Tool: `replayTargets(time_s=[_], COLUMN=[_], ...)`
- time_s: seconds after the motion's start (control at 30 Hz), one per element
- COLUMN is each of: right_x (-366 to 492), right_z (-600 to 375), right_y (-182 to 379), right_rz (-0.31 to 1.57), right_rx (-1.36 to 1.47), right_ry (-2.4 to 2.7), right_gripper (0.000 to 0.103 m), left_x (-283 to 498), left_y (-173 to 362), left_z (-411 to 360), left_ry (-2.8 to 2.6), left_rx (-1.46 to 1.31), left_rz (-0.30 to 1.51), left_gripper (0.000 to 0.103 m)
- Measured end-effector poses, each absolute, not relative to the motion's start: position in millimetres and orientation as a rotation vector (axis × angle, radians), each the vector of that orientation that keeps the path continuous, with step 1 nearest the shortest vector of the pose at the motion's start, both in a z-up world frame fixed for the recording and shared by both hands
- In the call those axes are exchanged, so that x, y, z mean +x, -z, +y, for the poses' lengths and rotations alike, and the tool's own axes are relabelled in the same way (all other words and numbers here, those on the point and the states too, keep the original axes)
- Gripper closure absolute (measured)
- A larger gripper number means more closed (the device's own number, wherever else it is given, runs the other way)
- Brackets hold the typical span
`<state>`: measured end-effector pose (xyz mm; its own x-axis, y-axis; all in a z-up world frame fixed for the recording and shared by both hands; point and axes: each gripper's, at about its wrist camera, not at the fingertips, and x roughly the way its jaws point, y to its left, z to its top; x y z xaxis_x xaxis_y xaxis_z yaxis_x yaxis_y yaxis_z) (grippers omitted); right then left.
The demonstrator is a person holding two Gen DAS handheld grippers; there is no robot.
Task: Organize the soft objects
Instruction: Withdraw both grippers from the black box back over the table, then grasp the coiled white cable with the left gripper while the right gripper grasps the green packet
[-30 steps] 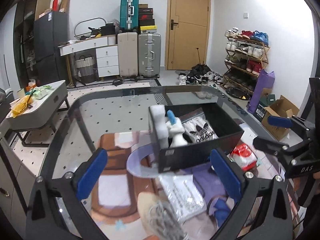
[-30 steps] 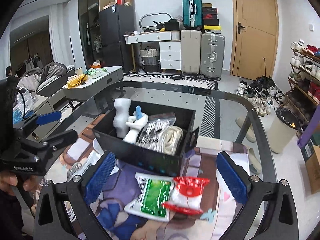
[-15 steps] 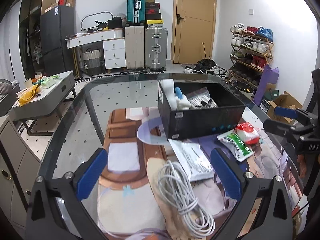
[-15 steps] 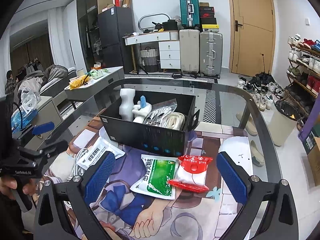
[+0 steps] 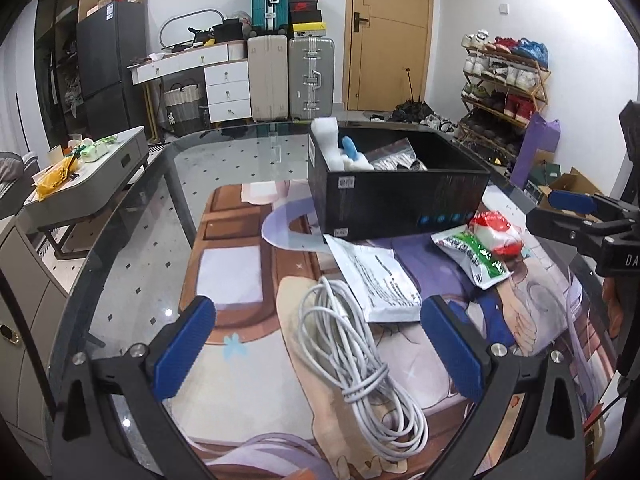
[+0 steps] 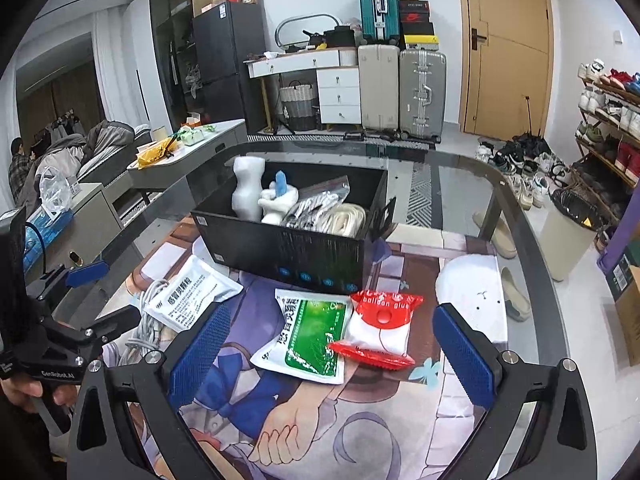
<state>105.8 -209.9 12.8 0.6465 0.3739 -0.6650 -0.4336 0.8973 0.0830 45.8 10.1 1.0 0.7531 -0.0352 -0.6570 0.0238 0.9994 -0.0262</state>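
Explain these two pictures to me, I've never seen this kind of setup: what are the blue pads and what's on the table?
A person holds a hand-held gripper in each hand, each carrying a wide-angle camera looking along its two blue-padded fingers. One picture is from the left gripper, the other from the right gripper; each also sees the other at its edge. Both are open and hold nothing. On the glass table lies a printed mat with a black box partly filled with soft things. In front of the box lie a white cable, a white packet, a green packet and a red pouch.
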Motion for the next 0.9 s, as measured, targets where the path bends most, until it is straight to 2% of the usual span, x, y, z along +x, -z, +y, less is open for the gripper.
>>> replayTargets(time_s=[0.9], right_x=[130], right_z=[-177], right_y=[24], right_rz=[0.866], right_rx=[-0.095], right_ry=[-0.565], right_gripper=[0.001], left_x=[52], left_y=[20], left_z=[13], left_ry=[0.030], left_rx=[-0.030], left_rz=[0.797], left_gripper=[0.000])
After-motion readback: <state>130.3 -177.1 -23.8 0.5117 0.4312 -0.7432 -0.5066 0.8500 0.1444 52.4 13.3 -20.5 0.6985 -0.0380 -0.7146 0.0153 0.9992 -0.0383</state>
